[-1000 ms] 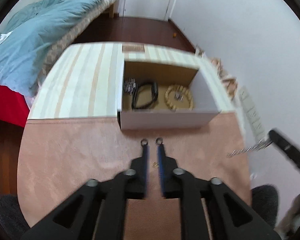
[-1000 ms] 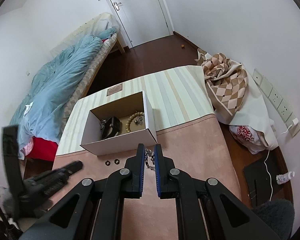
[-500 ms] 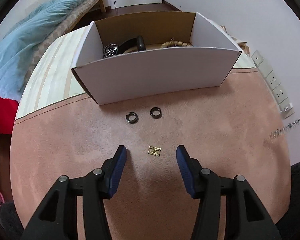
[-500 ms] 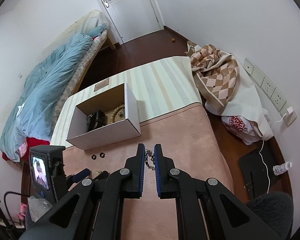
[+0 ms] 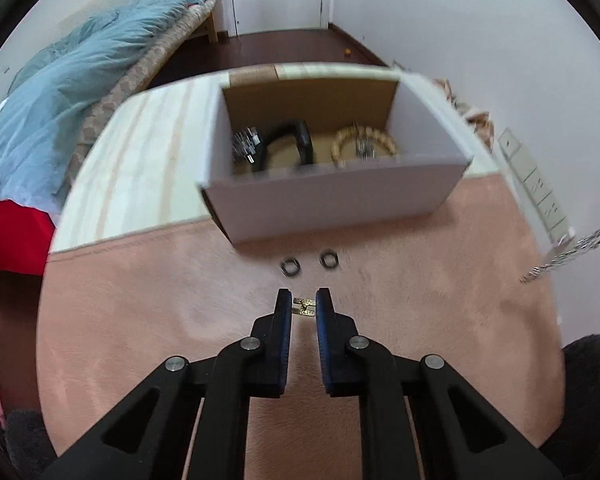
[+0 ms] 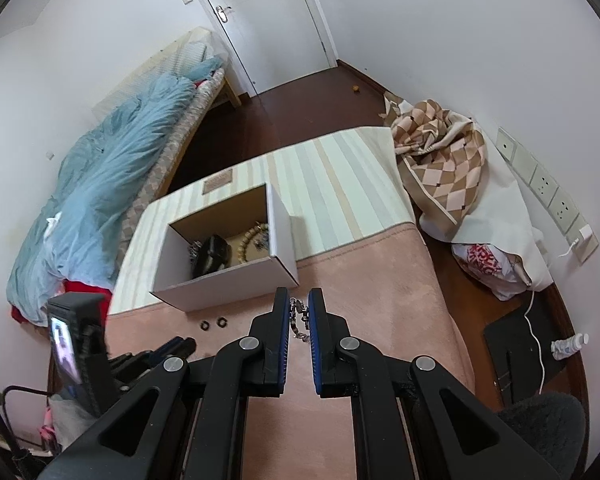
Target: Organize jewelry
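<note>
Tongs both pinch jewelry: left gripper (image 5: 304, 306) nearly closed around gold earrings (image 5: 304, 306) on the pink cloth (image 5: 148, 320), right gripper (image 6: 299, 312) clamping a chain (image 6: 298, 318).

blue duvet (image 6: 112, 168) on bed | checkered blanket (image 6: 440, 160) by wall | white door (image 6: 260, 20) | plastic bottle (image 6: 570, 345) on floor

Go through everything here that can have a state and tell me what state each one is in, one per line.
Left gripper: fingers closed on the gold earrings, at the pink mat.
Right gripper: shut on the silver chain, held above the mat.
White box: open, holding a black strap, a bead bracelet and a silver piece.
Two dark rings: loose on the mat, outside the box.
Door: shut.
</note>
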`<state>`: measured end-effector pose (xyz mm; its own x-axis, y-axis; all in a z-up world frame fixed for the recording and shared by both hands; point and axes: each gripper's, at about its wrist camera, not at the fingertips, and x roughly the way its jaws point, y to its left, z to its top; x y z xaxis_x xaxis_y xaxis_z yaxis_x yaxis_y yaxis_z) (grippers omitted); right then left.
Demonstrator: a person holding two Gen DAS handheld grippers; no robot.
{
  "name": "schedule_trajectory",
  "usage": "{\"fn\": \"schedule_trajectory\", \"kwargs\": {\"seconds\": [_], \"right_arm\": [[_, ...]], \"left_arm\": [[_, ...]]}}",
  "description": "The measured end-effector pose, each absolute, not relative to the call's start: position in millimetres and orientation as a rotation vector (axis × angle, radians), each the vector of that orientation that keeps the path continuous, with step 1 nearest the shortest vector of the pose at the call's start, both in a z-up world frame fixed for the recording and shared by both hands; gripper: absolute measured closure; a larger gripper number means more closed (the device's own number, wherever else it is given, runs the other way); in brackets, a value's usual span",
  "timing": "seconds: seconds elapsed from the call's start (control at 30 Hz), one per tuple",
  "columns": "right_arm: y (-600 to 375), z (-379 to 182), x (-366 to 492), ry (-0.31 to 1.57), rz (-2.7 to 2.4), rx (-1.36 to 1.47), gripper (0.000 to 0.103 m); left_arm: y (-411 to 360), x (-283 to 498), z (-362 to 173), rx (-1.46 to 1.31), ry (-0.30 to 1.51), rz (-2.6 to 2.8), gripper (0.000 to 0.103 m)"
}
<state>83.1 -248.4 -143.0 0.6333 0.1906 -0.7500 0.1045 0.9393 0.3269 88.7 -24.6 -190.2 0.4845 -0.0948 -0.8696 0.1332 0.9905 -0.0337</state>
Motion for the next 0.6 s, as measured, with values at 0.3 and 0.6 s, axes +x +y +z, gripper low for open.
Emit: {"fn": "schedule_trajectory", "kwargs": {"seconds": [0.3,0.6], "right_arm": [[-224,-96,130,0.845,0.196,0.346,0.094],[-183,-107,228,0.98,0.287,0.285,0.094]], "left_arm": [[17,131,-111,-0.076,0.992,-0.169,0.094],[16,191,-121,-0.14,1.102,-0.228,0.093]]}}
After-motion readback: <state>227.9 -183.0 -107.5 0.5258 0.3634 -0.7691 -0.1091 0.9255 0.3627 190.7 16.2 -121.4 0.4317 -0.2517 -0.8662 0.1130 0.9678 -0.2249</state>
